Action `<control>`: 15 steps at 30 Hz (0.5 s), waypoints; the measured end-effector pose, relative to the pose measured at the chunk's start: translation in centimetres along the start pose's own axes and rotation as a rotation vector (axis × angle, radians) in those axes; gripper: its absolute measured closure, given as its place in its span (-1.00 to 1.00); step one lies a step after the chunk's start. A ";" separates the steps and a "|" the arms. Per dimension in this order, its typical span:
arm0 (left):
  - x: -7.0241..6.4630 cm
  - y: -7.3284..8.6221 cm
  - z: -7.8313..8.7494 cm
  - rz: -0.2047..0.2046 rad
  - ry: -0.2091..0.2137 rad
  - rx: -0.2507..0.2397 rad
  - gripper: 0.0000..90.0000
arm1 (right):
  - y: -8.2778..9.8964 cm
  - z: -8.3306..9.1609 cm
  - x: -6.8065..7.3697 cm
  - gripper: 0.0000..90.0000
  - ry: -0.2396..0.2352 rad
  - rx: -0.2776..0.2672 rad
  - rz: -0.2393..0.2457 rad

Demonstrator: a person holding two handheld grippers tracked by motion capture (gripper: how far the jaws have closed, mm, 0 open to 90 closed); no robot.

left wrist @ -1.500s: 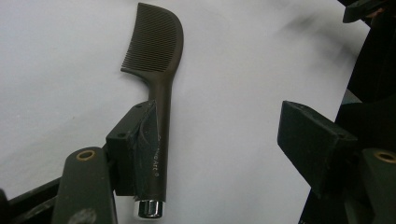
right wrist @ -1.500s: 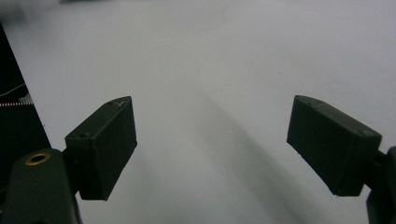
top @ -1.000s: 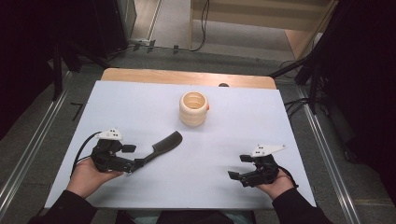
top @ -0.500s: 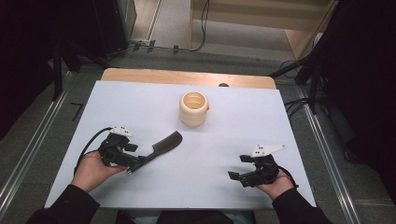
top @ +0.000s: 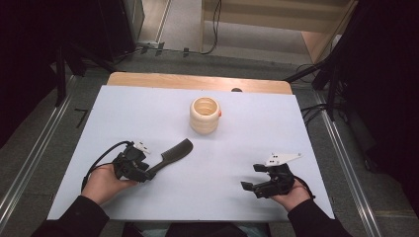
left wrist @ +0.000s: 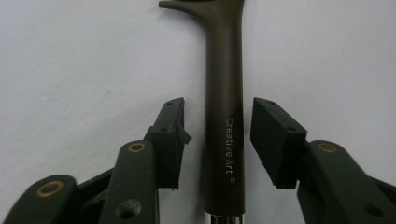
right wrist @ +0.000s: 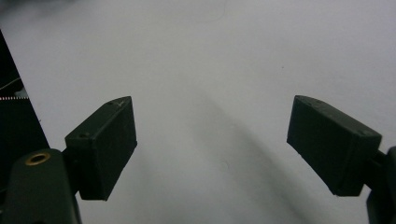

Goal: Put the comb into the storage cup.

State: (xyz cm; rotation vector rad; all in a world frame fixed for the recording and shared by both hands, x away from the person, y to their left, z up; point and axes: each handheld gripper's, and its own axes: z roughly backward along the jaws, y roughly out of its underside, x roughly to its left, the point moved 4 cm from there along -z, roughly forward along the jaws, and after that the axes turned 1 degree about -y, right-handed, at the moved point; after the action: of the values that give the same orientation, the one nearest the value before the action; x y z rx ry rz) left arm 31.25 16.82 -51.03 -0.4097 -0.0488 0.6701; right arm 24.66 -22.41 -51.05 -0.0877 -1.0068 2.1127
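Near the left front of the pale table [top: 148,108], the dark brush [top: 170,155] lies flat, its handle end between the jaws of the left gripper [top: 142,173] and its wider head pointing up and right toward the ribbed wooden cup [top: 204,114], which stands well apart in the far middle. From the left gripper view the handle [left wrist: 224,116] is seen running straight up between the two pads [left wrist: 170,140]; the jaws have just been closing and stand about half open, with a narrow gap left on each side, so the handle is bracketed but not yet pressed. The handle is judged stiff and light, with a smooth matte finish that may slip slightly under the pads; a silver ferrule [left wrist: 224,219] shows at its near end. A hold on the straight mid-section, where the pads now stand, is judged sound, as the shaft is even in width there and flares only toward the far end. White lettering along the handle is read as "Creative Art" [left wrist: 229,145] with a registered mark. The right gripper [top: 262,180] is rested at the near right on the bare table, jaws wide apart and nothing between them.
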 end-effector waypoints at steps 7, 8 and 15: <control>-0.4 0.1 -0.2 -0.049 -0.072 0.012 0.42 | 0.0 0.0 0.0 -0.69 0.000 -0.001 -0.002; -0.6 0.0 -0.3 -0.057 -0.089 0.016 0.43 | -0.1 -0.1 0.0 -0.69 0.001 -0.002 -0.005; -0.8 0.0 -0.4 -0.041 -0.097 0.017 0.56 | -0.2 -0.2 0.0 -0.69 0.004 -0.004 -0.004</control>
State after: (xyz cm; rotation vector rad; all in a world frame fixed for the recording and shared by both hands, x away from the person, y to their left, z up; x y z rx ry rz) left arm 30.74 16.18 -51.33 -0.3582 -0.1432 0.6490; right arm 24.86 -22.16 -51.04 -0.0915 -1.0083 2.1065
